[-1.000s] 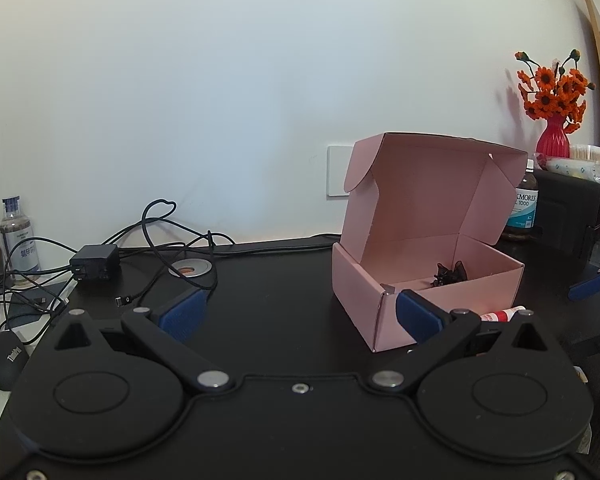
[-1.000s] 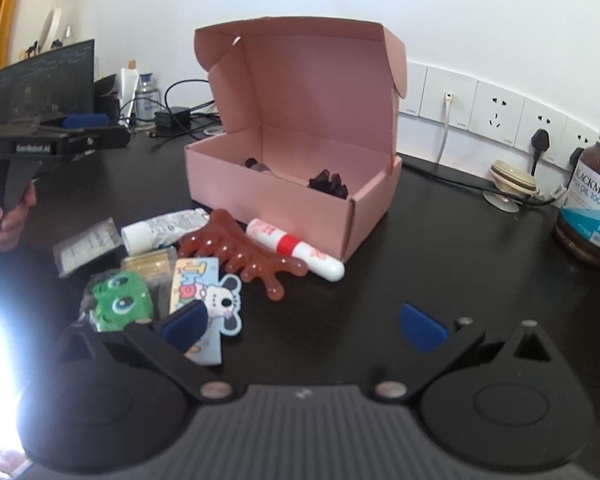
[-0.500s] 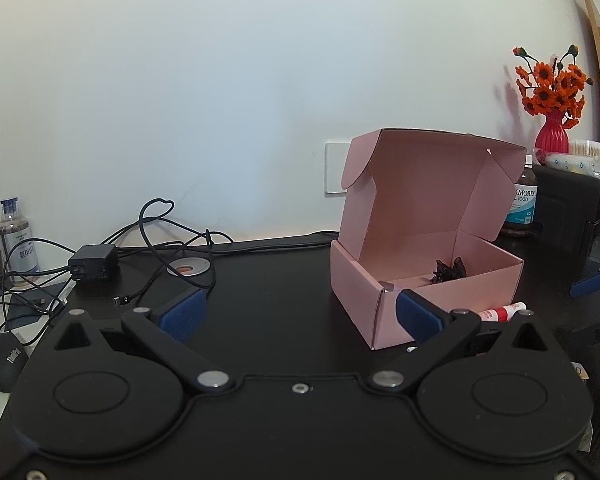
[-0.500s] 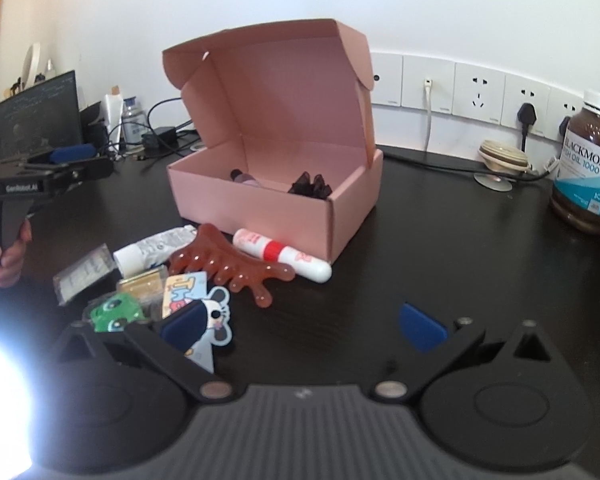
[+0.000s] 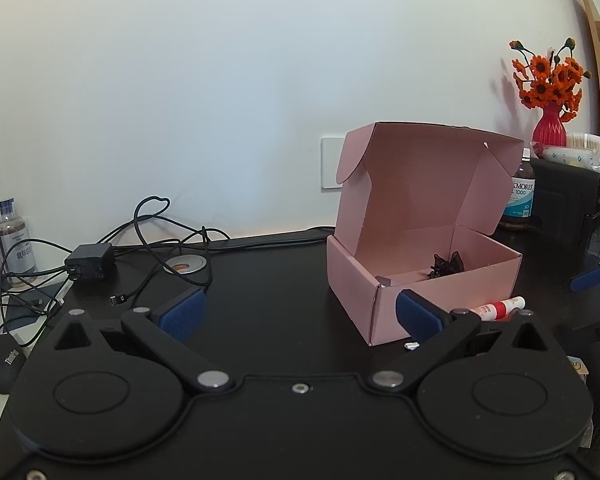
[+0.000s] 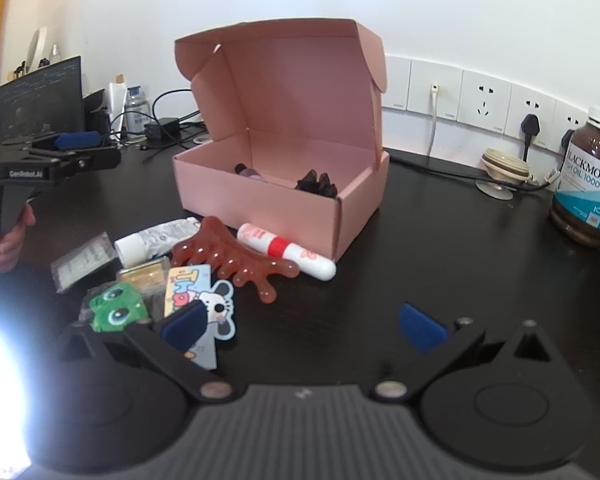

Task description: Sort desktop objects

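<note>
Comb [image 6: 236, 262]: probably stiff, light, slick; best gripped across its spine.
Tongs: left [image 5: 298, 312] and right [image 6: 302, 326] both apart, empty.

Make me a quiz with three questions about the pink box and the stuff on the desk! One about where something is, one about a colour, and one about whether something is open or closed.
1. Where does the white tube with the red band lie?
A. inside the box
B. on the desk against the front of the box
C. on top of the brown jar

2. What colour is the wide-toothed comb?
A. reddish brown
B. bright yellow
C. blue

3. How is the lid of the pink box?
A. taped shut
C. lying flat on the desk
B. standing open

Answers:
1 B: the tube rests on the black desk along the box's front wall.
2 A: the comb looks see-through reddish brown.
3 B: the lid stands up behind the box, and a black hair clip shows inside.
</note>
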`<state>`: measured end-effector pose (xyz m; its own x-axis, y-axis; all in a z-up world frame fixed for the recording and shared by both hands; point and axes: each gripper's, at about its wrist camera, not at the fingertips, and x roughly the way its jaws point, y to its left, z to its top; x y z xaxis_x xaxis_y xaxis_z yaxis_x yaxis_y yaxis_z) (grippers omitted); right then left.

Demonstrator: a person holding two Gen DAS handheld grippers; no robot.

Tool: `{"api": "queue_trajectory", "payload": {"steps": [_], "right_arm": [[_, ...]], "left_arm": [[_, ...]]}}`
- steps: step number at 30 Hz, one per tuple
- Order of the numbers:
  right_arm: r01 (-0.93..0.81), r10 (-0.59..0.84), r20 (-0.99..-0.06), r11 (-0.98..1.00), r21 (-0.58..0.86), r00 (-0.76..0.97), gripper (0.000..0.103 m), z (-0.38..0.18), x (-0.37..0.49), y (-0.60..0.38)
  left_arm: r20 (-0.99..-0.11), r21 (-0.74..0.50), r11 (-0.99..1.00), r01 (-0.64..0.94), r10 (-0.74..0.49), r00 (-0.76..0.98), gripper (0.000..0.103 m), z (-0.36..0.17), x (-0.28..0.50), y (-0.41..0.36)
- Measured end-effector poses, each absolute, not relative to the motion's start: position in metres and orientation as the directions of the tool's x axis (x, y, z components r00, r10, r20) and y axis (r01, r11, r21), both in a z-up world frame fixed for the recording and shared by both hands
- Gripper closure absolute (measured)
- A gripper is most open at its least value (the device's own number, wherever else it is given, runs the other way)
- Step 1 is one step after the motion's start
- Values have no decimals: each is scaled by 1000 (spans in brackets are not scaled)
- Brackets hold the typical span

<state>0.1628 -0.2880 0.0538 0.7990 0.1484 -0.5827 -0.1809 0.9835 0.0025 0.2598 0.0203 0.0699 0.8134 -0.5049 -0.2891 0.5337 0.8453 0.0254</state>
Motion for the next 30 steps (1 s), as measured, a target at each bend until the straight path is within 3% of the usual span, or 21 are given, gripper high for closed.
{"api": "queue_trajectory", "payload": {"steps": [30], "right_arm": [[-175,155,-606,984,27,780,1,51,165,-289]], "left_arm": [[-286,38,842,538,-506,814,0,70,257,19]]}}
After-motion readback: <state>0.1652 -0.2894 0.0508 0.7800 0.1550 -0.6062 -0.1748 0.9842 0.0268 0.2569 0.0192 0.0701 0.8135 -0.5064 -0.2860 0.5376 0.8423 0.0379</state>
